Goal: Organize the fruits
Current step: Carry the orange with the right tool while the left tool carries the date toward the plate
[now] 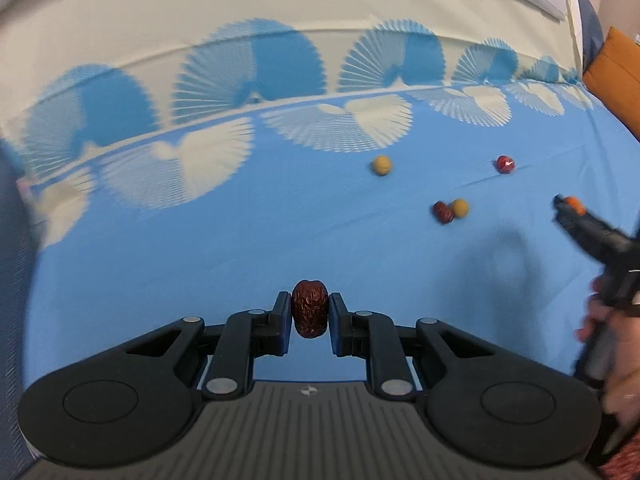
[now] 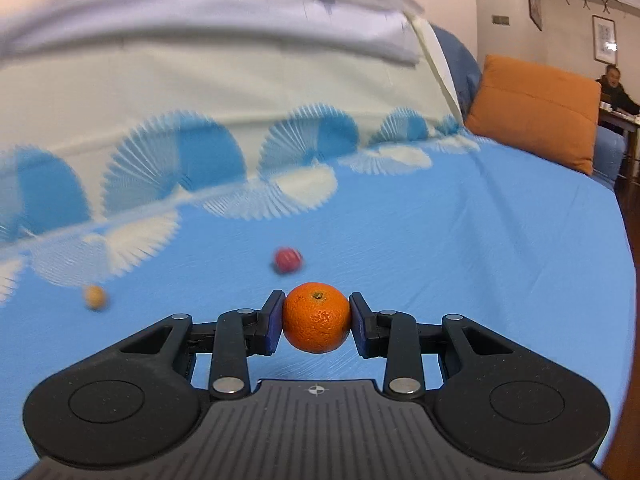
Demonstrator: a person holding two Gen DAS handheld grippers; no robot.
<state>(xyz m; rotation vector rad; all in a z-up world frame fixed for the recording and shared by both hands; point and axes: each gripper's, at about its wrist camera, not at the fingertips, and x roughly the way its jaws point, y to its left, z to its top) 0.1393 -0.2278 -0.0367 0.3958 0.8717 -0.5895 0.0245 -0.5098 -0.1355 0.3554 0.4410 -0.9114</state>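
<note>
Carrying fruit is the step in hand: each hand-held gripper has a piece clamped and lifted clear of the blue bedsheet (image 1: pixel 240 248). In the left wrist view the left hand-held gripper (image 1: pixel 310 316) is closed on a wrinkled red date (image 1: pixel 310 314) at lower centre, both pads pressing its sides. In the right wrist view the right hand-held gripper (image 2: pixel 316 318) pinches a small orange (image 2: pixel 317 317) at lower centre, stem end up.

Loose fruit lies on the sheet in the right half of the left wrist view: a yellow fruit (image 1: pixel 381 165), a red fruit (image 1: pixel 505 164) further right, and below them a second date (image 1: pixel 443 212) touching another yellow fruit (image 1: pixel 460 208).

No bowl, tray or sorted pile shows in either view, so where the pieces belong cannot be told. The next move, I judge, calls for bringing each piece to its own group, lowering it to the sheet before easing the jaws apart, since round fruit will roll on soft bedding.
</note>
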